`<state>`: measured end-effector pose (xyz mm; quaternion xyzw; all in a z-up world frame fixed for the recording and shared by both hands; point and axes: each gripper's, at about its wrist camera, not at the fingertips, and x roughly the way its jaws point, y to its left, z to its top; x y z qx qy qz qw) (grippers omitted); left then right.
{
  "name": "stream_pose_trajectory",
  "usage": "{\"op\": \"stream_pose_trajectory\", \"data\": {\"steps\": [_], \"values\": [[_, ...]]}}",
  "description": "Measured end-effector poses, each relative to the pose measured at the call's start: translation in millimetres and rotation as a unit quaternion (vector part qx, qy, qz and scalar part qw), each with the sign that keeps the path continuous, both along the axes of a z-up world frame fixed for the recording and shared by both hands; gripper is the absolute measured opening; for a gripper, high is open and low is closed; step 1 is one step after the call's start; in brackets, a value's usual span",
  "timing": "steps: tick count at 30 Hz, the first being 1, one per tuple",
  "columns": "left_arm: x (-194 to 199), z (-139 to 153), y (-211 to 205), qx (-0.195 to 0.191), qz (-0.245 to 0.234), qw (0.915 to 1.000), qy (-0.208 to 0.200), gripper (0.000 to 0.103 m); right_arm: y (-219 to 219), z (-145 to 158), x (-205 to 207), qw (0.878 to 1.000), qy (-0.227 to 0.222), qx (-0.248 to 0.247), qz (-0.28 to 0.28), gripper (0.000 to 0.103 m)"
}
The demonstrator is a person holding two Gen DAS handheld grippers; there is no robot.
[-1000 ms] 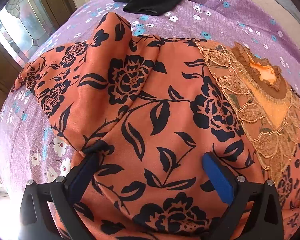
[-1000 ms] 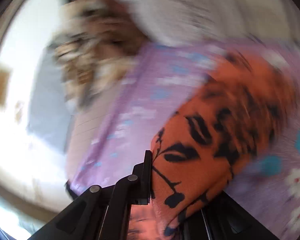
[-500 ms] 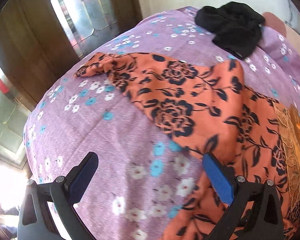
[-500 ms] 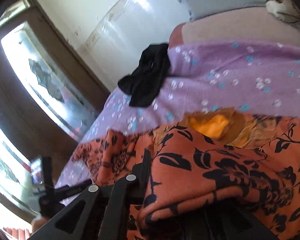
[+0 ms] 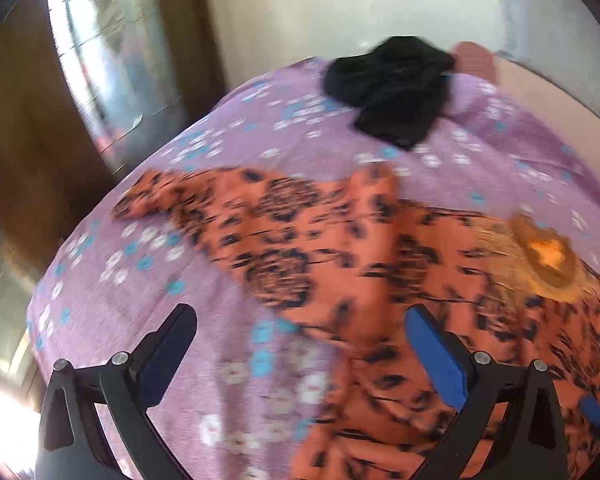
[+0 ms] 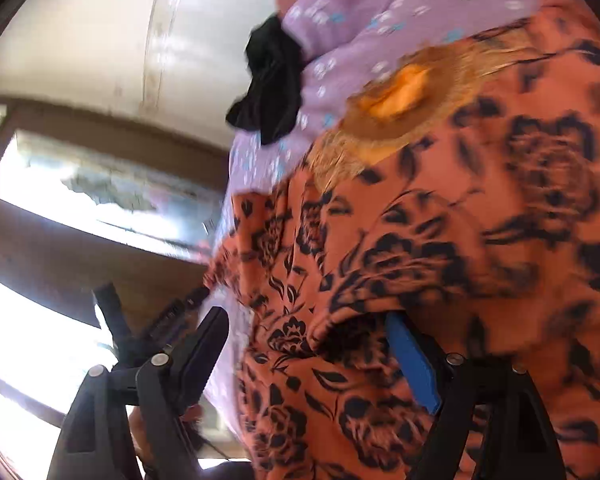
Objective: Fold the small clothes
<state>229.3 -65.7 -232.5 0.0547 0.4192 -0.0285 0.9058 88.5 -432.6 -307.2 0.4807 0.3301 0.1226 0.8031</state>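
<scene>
An orange garment with black flowers (image 5: 340, 256) and a gold embroidered neckline (image 5: 548, 256) lies spread on the purple flowered bedsheet (image 5: 148, 288). My left gripper (image 5: 300, 344) is open and empty, held above the sheet at the garment's lower left edge. In the right wrist view the garment (image 6: 480, 240) fills the right side. My right gripper (image 6: 312, 356) is open; a fold of the cloth drapes over its blue right finger (image 6: 412, 360). The left gripper (image 6: 140, 328) shows at the lower left there.
A black garment (image 5: 396, 88) lies bunched at the far end of the bed; it also shows in the right wrist view (image 6: 272, 84). A window with wooden frame (image 5: 100, 60) and a pale wall (image 5: 340, 8) stand beyond the bed.
My right gripper has opened and let go of the orange fold it held. My left gripper drew back from the garment and tilted up; the views are blurred with motion.
</scene>
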Motion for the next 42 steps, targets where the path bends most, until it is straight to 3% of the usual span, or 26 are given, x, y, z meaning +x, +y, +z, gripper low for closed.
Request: {"op": "stream_pose_trajectory", "data": {"steps": [3,6,7,10,15,19,23,27,31,33,35,38,42], "values": [[-22,4,-45,-0.019,-0.101,0.9947,0.000,0.103,-43,1,-25,0.996,-0.009,0.014,-0.086,0.084],[-45,-2,-96,0.002,-0.167,0.9859,-0.003,0.103,-73,-14,-31,0.990,0.025,0.038,-0.133,0.079],[-51,-7,-111,0.017,-0.181,0.9833,-0.002,0.103,-78,-18,-31,0.988,0.037,0.036,-0.145,0.069],[-70,-19,-152,0.072,-0.208,0.9753,-0.020,0.103,-89,-29,-31,0.982,0.079,0.019,-0.173,0.054],[-81,-41,-191,0.193,-0.195,0.9582,-0.082,0.103,-88,-37,-22,0.984,0.096,0.003,-0.153,0.050],[-70,-53,-193,0.231,-0.171,0.9540,-0.087,0.103,-90,-45,-23,0.983,0.093,0.022,-0.155,0.049],[-63,-63,-190,0.286,-0.145,0.9413,-0.105,0.103,-88,-45,-19,0.984,0.093,0.010,-0.151,0.049],[-51,-53,-173,0.232,-0.141,0.9609,-0.056,0.103,-79,-36,-14,0.990,0.072,0.021,-0.122,0.050],[-40,-54,-157,0.193,-0.136,0.9717,-0.005,0.103,-51,-30,15,0.996,0.073,-0.002,-0.048,0.050],[-38,-50,-145,0.164,-0.131,0.9777,0.012,0.103,-41,-35,27,0.995,0.088,-0.016,-0.043,0.051],[-39,-42,-129,0.156,-0.124,0.9800,0.008,0.103,-38,-32,32,0.996,0.074,-0.009,-0.043,0.051],[-34,-31,-87,0.154,-0.083,0.9846,-0.001,0.103,-25,-23,39,0.999,0.028,0.037,-0.001,0.051],[-7,-24,-13,0.141,0.020,0.9897,0.015,0.103,10,-12,56,0.997,0.006,0.071,0.031,0.051]]}}
